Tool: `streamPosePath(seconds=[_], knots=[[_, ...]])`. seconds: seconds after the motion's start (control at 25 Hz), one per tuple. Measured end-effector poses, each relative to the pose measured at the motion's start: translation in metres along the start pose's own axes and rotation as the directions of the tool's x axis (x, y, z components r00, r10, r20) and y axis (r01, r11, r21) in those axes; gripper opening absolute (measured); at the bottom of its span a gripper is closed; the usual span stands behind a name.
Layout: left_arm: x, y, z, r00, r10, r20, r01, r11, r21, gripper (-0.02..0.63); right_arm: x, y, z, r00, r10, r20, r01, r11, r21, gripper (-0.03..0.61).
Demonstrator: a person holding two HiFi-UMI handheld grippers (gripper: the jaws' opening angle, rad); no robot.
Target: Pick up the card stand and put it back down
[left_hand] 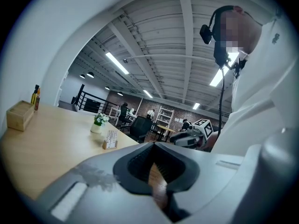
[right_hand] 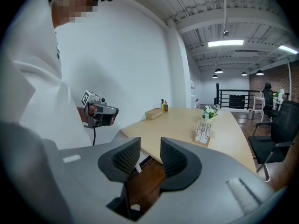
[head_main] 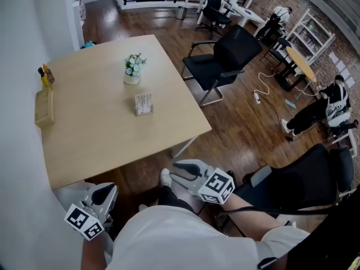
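The card stand (head_main: pixel 143 104) is a small wooden block holding white cards, upright near the middle of the light wooden table (head_main: pixel 95 139). It also appears in the left gripper view as the card stand (left_hand: pixel 110 139) and in the right gripper view as the card stand (right_hand: pixel 202 132). Both grippers hang low off the table's near edge, close to the person's body and far from the stand. My left gripper (head_main: pixel 106 191) (left_hand: pixel 153 146) is shut with its pad tips touching and nothing in it. My right gripper (head_main: pixel 175 170) (right_hand: pixel 150 144) is open and empty.
A flower vase (head_main: pixel 134 69) stands just beyond the stand. A wooden box (head_main: pixel 44 107) and small bottles (head_main: pixel 46 76) sit by the white wall at the table's left edge. A black office chair (head_main: pixel 225 58) stands right of the table, another chair (head_main: pixel 304 184) beside the person.
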State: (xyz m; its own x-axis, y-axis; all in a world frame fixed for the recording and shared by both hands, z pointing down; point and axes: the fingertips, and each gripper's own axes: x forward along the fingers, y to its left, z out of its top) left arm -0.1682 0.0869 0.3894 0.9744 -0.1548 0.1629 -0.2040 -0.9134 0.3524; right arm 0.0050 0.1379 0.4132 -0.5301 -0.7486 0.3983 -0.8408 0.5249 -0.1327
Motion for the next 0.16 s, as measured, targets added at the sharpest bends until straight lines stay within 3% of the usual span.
streamPosePath(seconds=[0.16], knots=[[-0.0073,0.0017,0.0008,1.0,0.011,0.004,-0.011,1.0,0.0,0.003,0.005,0.0041,0.0034,1.0,0.012,0.005,-0.012,1.0,-0.013,0.137]])
